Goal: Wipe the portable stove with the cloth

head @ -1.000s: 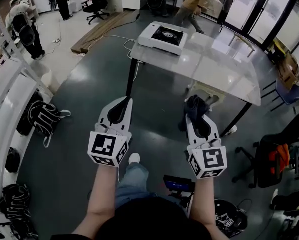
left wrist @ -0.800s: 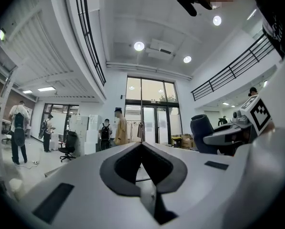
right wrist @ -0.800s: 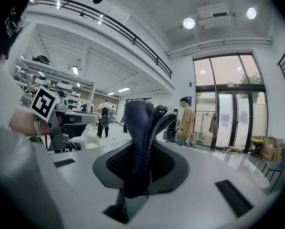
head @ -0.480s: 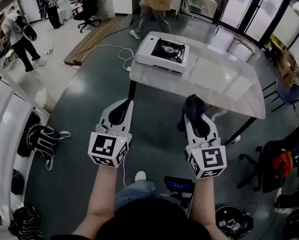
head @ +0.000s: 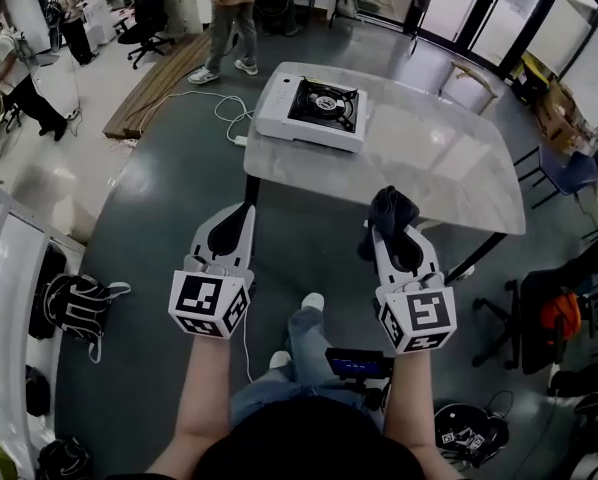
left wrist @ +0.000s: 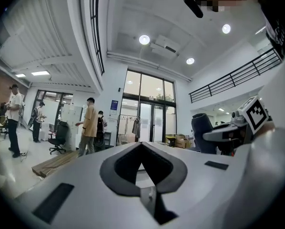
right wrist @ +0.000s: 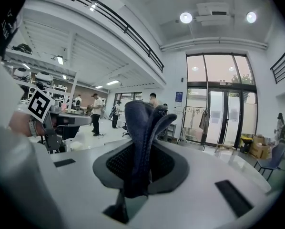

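Left hand-held gripper (head: pixel 243 213): white, jaws pressed together with nothing between them, held in the air over the dark grey floor (head: pixel 144 218). Right hand-held gripper (head: pixel 390 240): white, jaws pinching a crumpled dark blue cloth (head: pixel 390 212) that stands up past the tips, level with the left one and near the front edge of the pale glossy tabletop (head: pixel 449 168). White portable gas stove with a black burner top (head: pixel 312 111): at the tabletop's far left end, well apart from both grippers.

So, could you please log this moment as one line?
left gripper: shut, empty | right gripper: shut on cloth | portable stove: on table, untouched
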Motion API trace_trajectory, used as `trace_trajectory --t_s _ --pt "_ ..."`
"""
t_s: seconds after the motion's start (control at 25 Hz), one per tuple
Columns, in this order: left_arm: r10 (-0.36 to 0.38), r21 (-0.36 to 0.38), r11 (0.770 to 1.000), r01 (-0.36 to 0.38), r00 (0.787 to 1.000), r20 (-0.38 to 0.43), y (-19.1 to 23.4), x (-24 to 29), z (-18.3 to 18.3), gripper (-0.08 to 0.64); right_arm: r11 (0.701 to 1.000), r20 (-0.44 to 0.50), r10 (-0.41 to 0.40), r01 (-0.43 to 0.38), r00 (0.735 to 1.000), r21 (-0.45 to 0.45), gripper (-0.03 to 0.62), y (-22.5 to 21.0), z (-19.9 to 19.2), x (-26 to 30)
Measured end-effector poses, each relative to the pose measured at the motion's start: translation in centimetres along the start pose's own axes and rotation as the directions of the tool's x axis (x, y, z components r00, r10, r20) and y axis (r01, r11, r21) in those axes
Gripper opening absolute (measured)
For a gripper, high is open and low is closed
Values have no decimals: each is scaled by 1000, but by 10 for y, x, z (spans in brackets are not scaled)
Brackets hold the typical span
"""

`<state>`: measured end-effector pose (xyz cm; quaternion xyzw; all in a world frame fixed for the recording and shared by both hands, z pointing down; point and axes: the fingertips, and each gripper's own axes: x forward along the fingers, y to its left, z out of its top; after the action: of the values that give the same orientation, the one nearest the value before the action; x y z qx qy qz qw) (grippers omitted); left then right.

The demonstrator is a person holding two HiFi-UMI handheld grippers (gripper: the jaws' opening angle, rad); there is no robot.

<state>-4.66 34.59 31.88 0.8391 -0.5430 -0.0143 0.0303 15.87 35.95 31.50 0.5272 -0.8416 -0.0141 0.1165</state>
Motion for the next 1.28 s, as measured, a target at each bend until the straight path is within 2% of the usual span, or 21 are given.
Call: trace_trajectory --t_s 0.28,0.48,0.68,1.0,1.28 --pt "12 9 1000 -12 1000 -2 31 40 -7 12 1000 10 23 -23 1000 16 77 -15 -3 57" --pt "39 12 999 -39 999 -21 64 96 -10 12 998 -3 55 -55 999 17 77 -36 -4 120" --pt "39 -53 998 -40 999 -6 95 164 -4 11 997 1 73 -73 997 30 77 -69 0 183" --pt "40 5 999 -40 999 -37 132 272 8 11 994 14 85 -86 996 68 77 -128 14 281" --pt "47 18 999 -46 996 -79 151 316 -6 11 990 -7 114 -114 993 79 78 -151 13 331"
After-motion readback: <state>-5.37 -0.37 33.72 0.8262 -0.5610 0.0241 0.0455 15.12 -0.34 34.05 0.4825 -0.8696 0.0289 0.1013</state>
